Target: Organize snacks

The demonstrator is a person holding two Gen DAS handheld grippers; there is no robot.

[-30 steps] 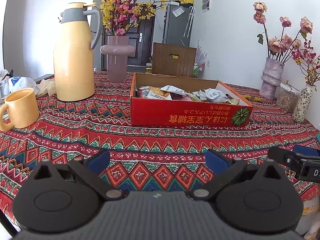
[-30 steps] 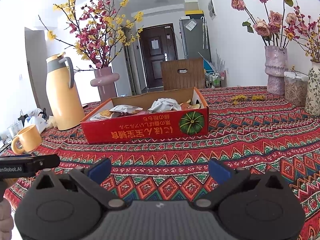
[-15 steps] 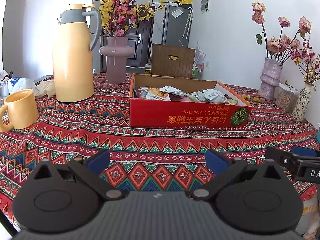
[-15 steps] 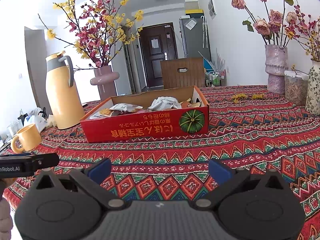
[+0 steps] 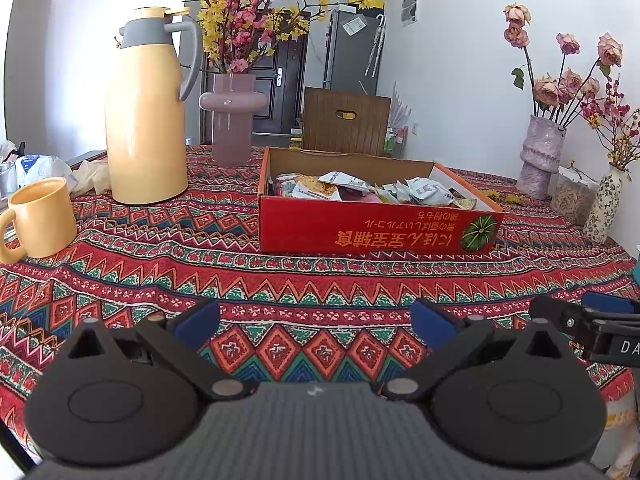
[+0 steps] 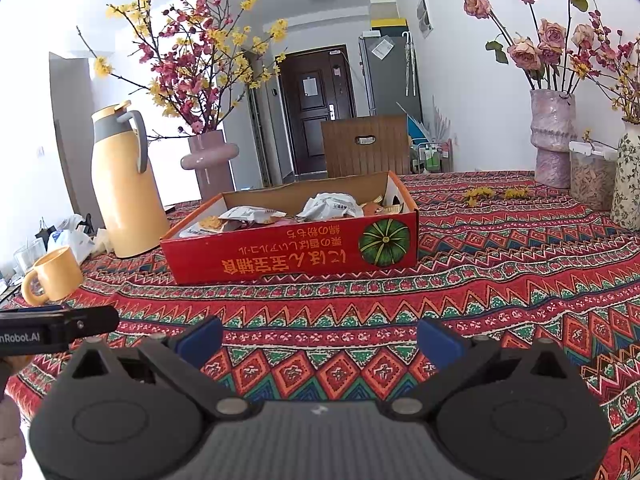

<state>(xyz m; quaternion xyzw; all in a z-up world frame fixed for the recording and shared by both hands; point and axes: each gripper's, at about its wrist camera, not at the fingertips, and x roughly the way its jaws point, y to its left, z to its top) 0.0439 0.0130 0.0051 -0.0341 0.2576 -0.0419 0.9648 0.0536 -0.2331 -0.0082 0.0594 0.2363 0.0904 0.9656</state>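
A red cardboard box (image 5: 376,230) with a pumpkin picture stands on the patterned tablecloth; it also shows in the right wrist view (image 6: 296,250). Several snack packets (image 5: 344,188) lie inside it, seen in the right wrist view too (image 6: 288,210). My left gripper (image 5: 314,322) is open and empty, low over the cloth, well short of the box. My right gripper (image 6: 318,336) is open and empty at the same distance. The right gripper's side shows at the left view's right edge (image 5: 592,328).
A yellow thermos jug (image 5: 146,112), a yellow mug (image 5: 40,218) and a pink vase of blossom (image 5: 232,116) stand left of the box. Vases of dried roses (image 6: 554,136) and a clear jar (image 6: 592,180) stand at the right. A wooden chair back (image 6: 366,146) is behind the table.
Both grippers have drawn back a little and dipped slightly; the box looks marginally lower and farther. Both stay open and empty.
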